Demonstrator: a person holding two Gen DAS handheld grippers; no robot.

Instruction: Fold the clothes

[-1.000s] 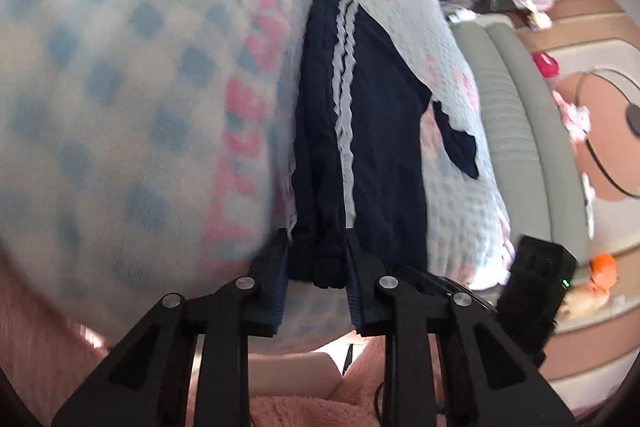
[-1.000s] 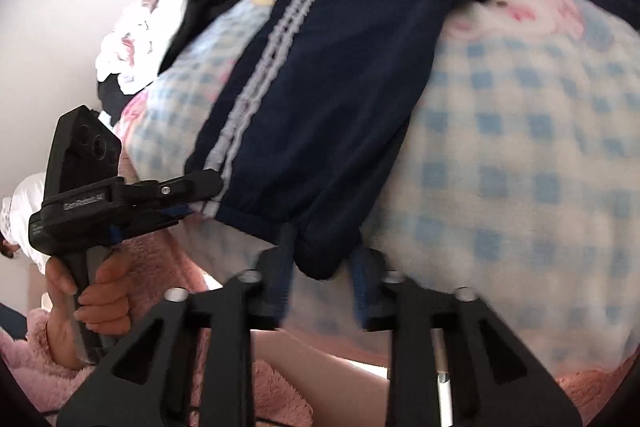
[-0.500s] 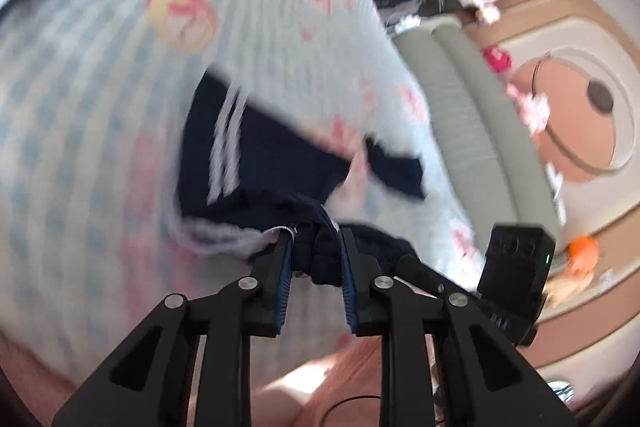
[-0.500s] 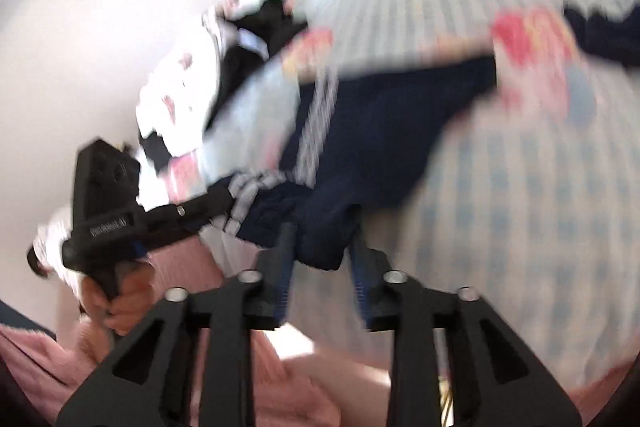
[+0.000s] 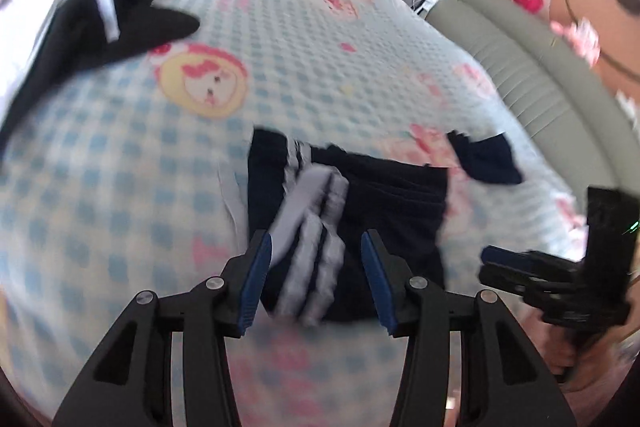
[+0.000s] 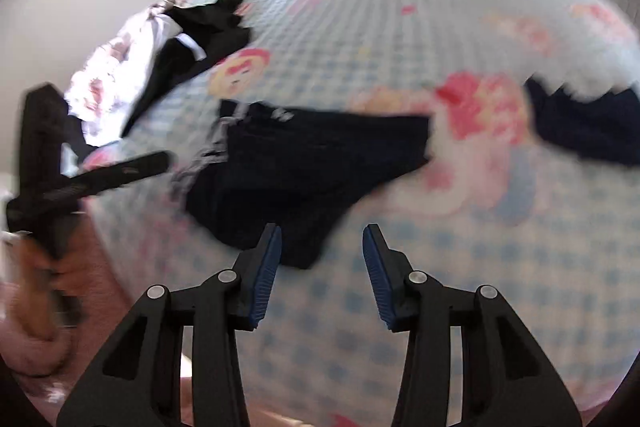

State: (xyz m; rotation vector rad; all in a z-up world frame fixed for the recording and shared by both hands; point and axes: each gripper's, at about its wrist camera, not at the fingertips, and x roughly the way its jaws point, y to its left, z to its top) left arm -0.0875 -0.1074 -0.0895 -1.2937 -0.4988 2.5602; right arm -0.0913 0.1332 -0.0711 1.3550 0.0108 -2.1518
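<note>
Two grippers are seen with jaws spread wide and nothing held between them. The left gripper (image 5: 316, 267) hangs just over the near end of the navy shorts (image 5: 360, 203), whose white side stripes lie bunched between its blue pads (image 5: 256, 275) without being pinched. The right gripper (image 6: 322, 267) is over the bedspread (image 6: 440, 287), with the shorts' near hem at its 11 o'clock. The shorts lie doubled over on the checked bedspread — probably one fold is already made, so the open jaws fit a release. A black garment (image 5: 100, 23) is heaped at 10 o'clock in the left view, and a small navy piece (image 5: 486, 161) lies at 2 o'clock, apart from the shorts — likely waiting their turn.
</note>
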